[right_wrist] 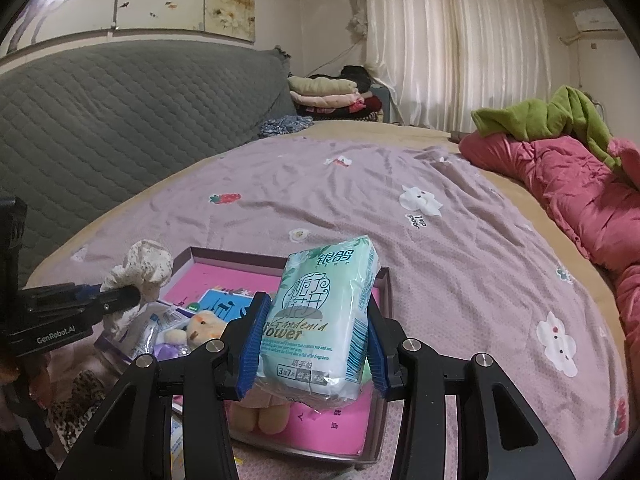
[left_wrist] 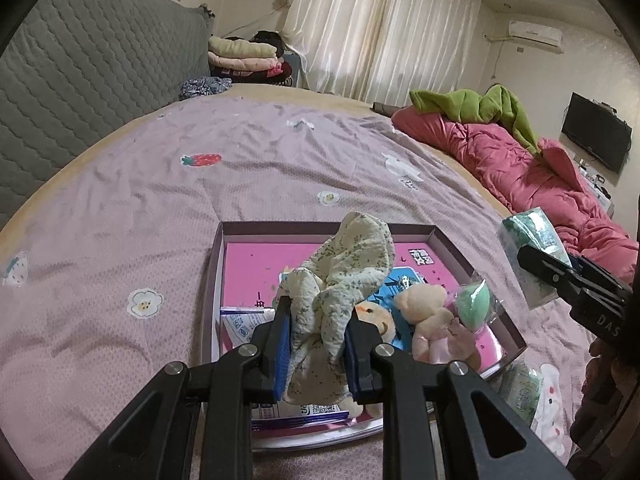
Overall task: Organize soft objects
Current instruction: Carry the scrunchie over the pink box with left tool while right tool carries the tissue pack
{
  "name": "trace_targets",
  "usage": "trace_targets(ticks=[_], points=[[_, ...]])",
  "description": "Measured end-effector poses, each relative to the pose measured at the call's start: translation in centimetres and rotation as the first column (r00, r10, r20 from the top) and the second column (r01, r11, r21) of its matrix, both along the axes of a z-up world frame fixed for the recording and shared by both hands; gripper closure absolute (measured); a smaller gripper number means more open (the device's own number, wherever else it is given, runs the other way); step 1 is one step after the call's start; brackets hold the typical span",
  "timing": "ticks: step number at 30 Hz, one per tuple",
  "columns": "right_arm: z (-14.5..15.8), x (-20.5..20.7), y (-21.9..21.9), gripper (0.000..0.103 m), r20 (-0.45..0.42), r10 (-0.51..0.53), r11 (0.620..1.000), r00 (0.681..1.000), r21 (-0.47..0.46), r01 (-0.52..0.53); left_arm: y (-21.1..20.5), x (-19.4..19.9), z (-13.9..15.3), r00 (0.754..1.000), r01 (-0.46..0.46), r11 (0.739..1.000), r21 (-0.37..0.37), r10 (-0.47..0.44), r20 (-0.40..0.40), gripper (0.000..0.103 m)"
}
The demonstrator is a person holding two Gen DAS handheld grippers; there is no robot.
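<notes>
My left gripper (left_wrist: 319, 308) is shut on a crumpled cream cloth with small green flowers (left_wrist: 352, 256). The cloth hangs over a shallow box with a pink bottom (left_wrist: 448, 240) lying on the bed. Inside the box are a beige plush bear (left_wrist: 424, 304), a green ball in clear wrap (left_wrist: 474, 304) and some packets. My right gripper (right_wrist: 318, 306) is shut on a mint-green tissue pack (right_wrist: 328, 276), held upright above the box's right part (right_wrist: 224, 254). In the right wrist view the left gripper (right_wrist: 124, 298) and its cloth (right_wrist: 144, 264) are at the left.
The bed has a mauve sheet (left_wrist: 240, 184) with flower and strawberry prints. A pink quilt (left_wrist: 520, 160) under a green blanket (left_wrist: 480, 108) lies along the right side. A grey padded headboard (left_wrist: 100, 64) and folded clothes (left_wrist: 244, 56) stand behind. Another tissue pack (left_wrist: 520, 396) lies by the box.
</notes>
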State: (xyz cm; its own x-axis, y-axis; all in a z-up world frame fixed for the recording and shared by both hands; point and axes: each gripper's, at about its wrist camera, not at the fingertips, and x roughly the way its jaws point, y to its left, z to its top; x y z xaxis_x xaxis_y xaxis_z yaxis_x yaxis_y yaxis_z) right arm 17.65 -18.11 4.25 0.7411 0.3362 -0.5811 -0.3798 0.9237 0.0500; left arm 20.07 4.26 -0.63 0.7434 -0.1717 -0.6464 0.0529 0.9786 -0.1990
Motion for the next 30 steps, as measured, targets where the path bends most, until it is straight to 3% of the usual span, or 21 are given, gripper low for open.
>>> trace_targets(ticks=[8,18,30], points=[[-0.6,0.6,-0.1,0.057,-0.031,-0.009,1.000,0.999,0.001,0.009,-0.5,0.6,-0.9,0.999,0.013,1.000,0.022,-0.012,-0.043,0.080],[-4.2,1.9,-0.3,0.057,-0.187,-0.032,0.999,0.982,0.010,0.034,-1.7,0.8,-1.9,0.994,0.062,0.997,0.050,-0.058,-0.088,0.080],[-6.5,1.7,1.7,0.055,-0.217,-0.010,0.996,0.976,-0.090,-0.010,-2.5,0.9,-2.7,0.986,0.111,0.992,0.055,-0.103,-0.133,0.080]])
